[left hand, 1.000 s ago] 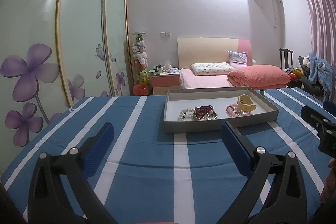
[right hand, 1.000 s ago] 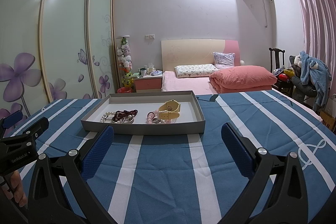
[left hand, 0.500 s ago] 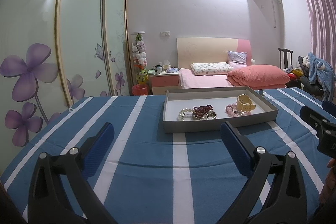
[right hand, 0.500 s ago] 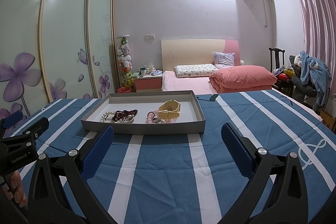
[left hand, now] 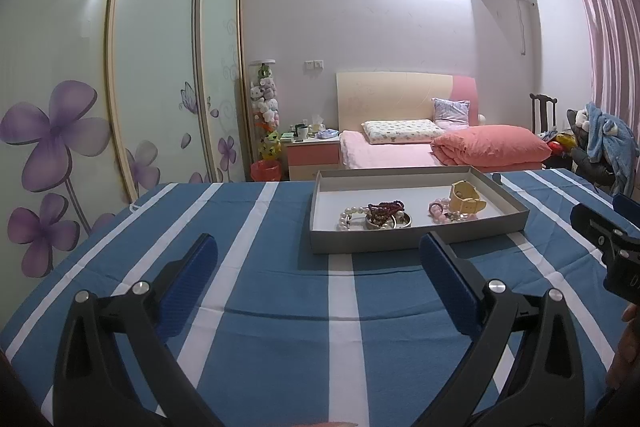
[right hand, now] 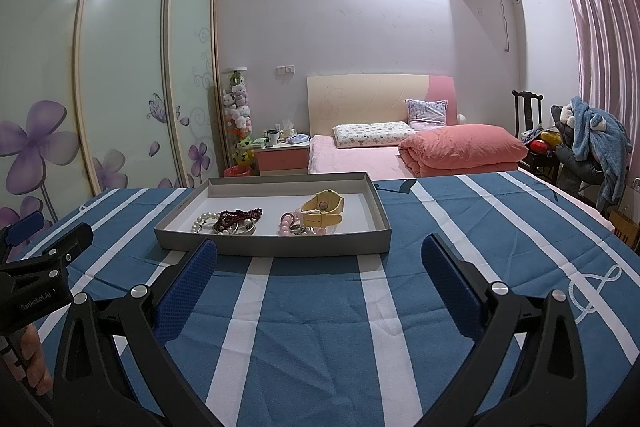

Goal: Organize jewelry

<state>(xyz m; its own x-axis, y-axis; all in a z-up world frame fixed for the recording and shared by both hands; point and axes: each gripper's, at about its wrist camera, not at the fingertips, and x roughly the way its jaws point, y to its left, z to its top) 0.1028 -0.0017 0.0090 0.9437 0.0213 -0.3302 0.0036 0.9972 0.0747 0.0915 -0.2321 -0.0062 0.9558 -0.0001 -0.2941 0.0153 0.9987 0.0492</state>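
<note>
**Jewelry in tray, both grippers wide**

Gray tray (right hand: pixel 276 245) sits on striped cloth (right hand: pixel 320 327). Inside: pearl bracelet (right hand: pixel 202 221), dark beads (right hand: pixel 240 215), pink beads (right hand: pixel 286 223), yellow watch (right hand: pixel 323 211). L gripper (left hand: pixel 318 283) & R gripper (right hand: pixel 320 283) hover near the tray w/ jaws spread, holding nothing.

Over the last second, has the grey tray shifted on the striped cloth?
No. The grey tray keeps its place against the white stripes of the striped cloth in both wrist views.
</note>
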